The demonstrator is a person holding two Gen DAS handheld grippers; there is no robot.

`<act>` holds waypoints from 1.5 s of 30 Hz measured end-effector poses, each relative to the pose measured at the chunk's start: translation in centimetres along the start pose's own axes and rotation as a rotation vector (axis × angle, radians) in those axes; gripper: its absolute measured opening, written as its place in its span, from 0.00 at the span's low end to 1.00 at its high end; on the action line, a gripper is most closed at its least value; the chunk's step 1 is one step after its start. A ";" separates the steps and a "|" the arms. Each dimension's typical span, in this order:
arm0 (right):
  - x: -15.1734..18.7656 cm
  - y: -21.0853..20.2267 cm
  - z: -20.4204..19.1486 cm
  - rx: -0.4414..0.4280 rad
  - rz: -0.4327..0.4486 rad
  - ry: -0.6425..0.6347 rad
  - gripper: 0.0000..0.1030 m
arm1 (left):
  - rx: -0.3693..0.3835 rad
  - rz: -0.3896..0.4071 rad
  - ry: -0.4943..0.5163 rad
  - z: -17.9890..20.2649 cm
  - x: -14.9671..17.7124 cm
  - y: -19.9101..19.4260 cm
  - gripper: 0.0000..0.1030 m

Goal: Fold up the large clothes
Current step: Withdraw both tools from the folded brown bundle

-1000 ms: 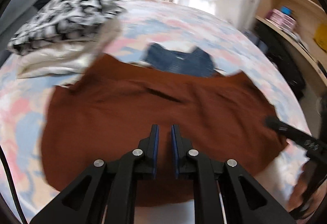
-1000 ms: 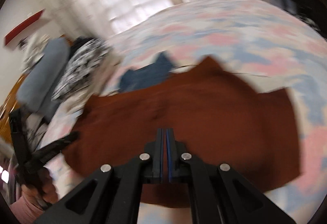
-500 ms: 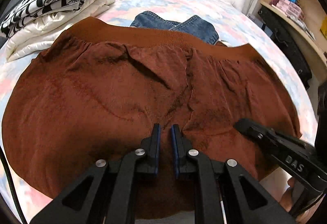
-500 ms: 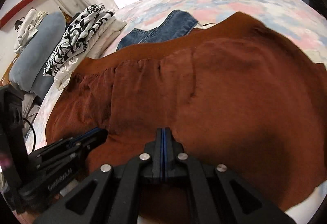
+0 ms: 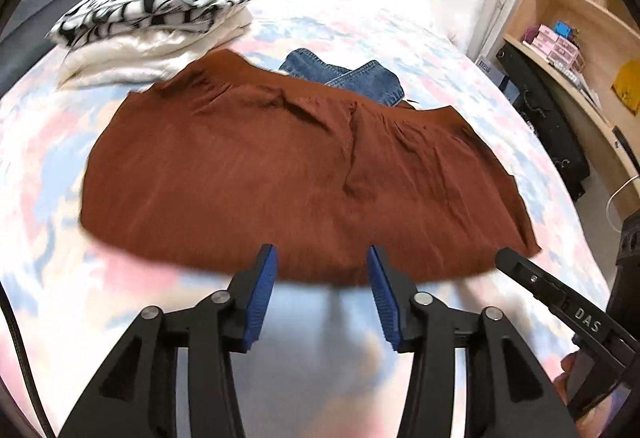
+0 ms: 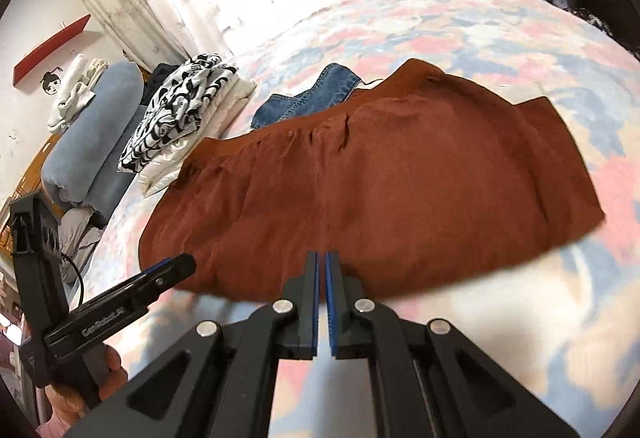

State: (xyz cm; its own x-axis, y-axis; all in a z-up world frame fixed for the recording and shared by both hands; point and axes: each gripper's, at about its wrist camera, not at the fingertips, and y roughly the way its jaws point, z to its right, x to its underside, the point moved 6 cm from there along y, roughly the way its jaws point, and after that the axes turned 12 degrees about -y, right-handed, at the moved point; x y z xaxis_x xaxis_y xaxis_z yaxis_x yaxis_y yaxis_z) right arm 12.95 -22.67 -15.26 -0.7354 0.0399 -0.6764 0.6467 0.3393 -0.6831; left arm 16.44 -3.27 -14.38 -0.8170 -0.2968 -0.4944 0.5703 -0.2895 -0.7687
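Note:
A rust-brown garment (image 5: 296,178) lies spread flat on the bed, waistband at the far side; it also shows in the right wrist view (image 6: 400,190). My left gripper (image 5: 322,258) is open and empty, just short of the garment's near hem. My right gripper (image 6: 322,262) is nearly shut with a thin gap and holds nothing, at the near hem. The right gripper's finger shows in the left wrist view (image 5: 520,266). The left gripper shows at the left in the right wrist view (image 6: 168,270).
Blue jeans (image 5: 352,76) lie behind the brown garment. A stack of folded clothes, black-and-white over white (image 5: 160,10), sits at the far left. A blue bolster (image 6: 92,126) lies beyond it. Wooden shelves (image 5: 580,50) stand to the right of the floral bed (image 5: 60,278).
Both grippers have let go of the brown garment and pulled back from it. The left jaws have opened wide. The garment now lies flat on the bed.

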 end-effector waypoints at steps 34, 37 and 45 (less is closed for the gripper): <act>4.9 -0.5 -9.1 -0.018 -0.001 -0.184 0.03 | 0.186 -0.036 -0.299 -8.7 5.0 -1.4 0.59; 4.8 -0.1 -8.9 -0.018 -0.007 -0.176 0.03 | 0.204 -0.029 -0.325 -8.9 4.2 -0.7 0.59; 3.5 0.9 -8.3 -0.013 0.002 -0.157 0.03 | 0.284 -0.014 -0.461 -9.9 0.8 2.3 0.60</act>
State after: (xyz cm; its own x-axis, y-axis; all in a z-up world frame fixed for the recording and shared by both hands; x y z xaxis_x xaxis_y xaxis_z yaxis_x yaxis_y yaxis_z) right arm 9.29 -14.44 -15.96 -0.6926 -0.1067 -0.7134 0.6450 0.3511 -0.6787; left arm 16.21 4.82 -20.55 -0.7393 -0.6409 -0.2066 0.6122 -0.5119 -0.6027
